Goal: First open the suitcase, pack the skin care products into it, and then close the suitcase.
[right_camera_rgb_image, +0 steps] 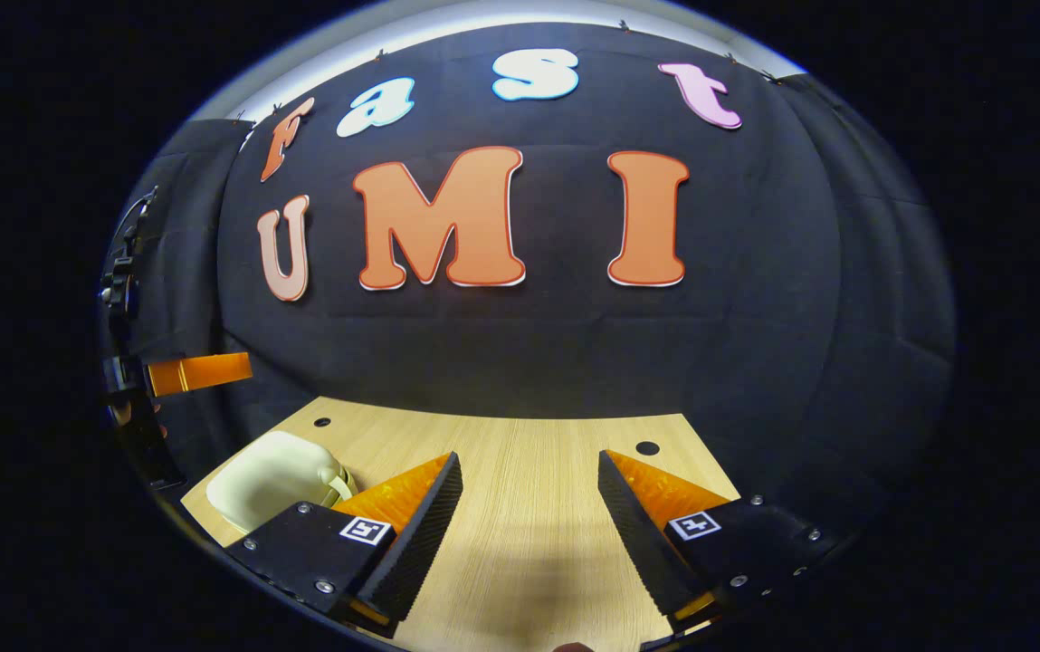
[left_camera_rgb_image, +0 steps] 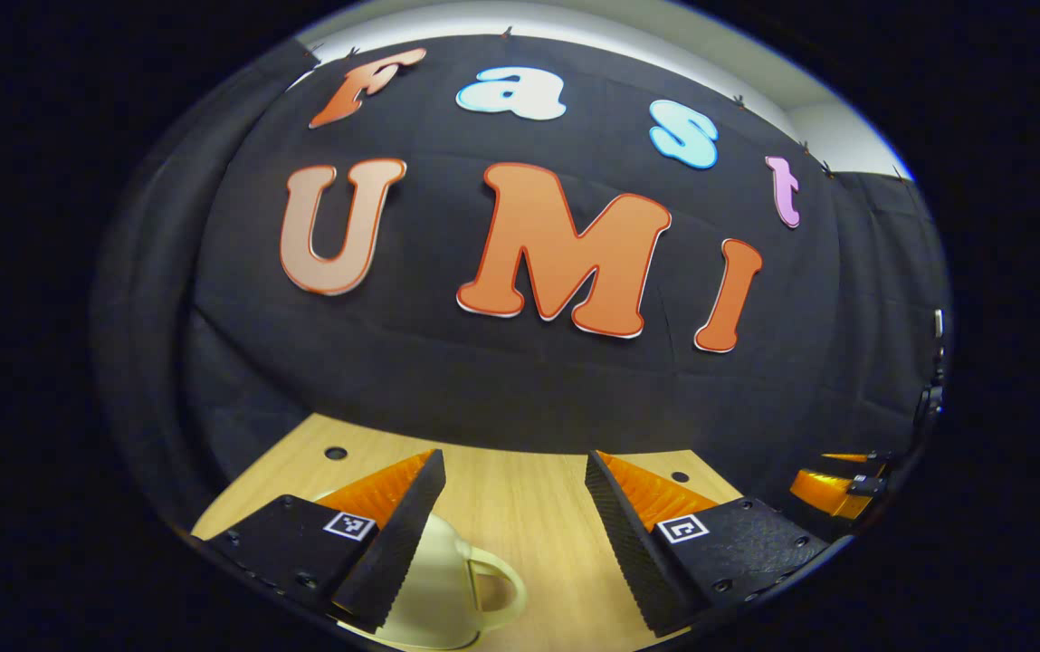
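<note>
The small cream hard-shell suitcase (left_camera_rgb_image: 447,589) lies shut on the wooden worktop (right_camera_rgb_image: 529,507); both claws, left (left_camera_rgb_image: 515,507) and right (right_camera_rgb_image: 529,507), gape empty above it, so square up on its handle.

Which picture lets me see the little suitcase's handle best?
The left gripper view: the cream suitcase lies close below the open left gripper, its handle plain. In the right gripper view the suitcase sits farther off, its handle mostly hidden behind a finger.
</note>
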Tool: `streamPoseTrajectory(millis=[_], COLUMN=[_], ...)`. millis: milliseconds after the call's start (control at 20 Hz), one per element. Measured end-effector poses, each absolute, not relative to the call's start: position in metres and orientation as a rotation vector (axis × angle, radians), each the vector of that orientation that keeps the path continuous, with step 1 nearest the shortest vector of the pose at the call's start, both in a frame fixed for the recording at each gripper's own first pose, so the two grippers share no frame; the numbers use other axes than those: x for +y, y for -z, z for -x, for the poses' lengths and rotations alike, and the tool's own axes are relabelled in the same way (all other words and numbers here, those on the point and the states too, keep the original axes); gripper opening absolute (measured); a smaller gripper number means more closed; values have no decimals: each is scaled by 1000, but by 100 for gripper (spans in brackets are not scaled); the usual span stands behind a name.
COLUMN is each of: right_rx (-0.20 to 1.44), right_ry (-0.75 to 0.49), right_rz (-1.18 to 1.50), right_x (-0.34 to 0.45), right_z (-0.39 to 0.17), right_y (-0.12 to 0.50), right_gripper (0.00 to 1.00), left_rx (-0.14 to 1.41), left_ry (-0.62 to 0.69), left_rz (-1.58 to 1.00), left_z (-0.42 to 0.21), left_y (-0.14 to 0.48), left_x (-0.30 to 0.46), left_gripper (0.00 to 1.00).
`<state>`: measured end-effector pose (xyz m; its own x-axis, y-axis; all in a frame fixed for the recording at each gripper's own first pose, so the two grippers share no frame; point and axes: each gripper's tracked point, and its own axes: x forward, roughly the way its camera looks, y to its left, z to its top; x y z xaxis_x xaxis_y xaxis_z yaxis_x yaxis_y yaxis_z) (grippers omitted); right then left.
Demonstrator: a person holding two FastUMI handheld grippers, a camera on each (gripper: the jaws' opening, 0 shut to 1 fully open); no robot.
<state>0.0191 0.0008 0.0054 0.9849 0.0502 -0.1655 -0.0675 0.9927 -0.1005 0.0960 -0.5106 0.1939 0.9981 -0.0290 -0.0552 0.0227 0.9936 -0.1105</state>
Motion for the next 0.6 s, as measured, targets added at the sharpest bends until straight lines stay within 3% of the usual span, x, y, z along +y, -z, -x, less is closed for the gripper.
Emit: streamPoseTrajectory(millis=[400,600], right_rx=[112,90], right_ry=[-13,3], right_rz=[83,55], right_x=[7,6], right_z=[31,38], right_y=[-2,-11], right_gripper=[95,95], left_rx=[-16,-63], left_ry=[72,-20], left_rz=[62,28], left_z=[-60,-52], left_y=[-210,-224], left_x=[-509,-484], left_gripper=[97,97])
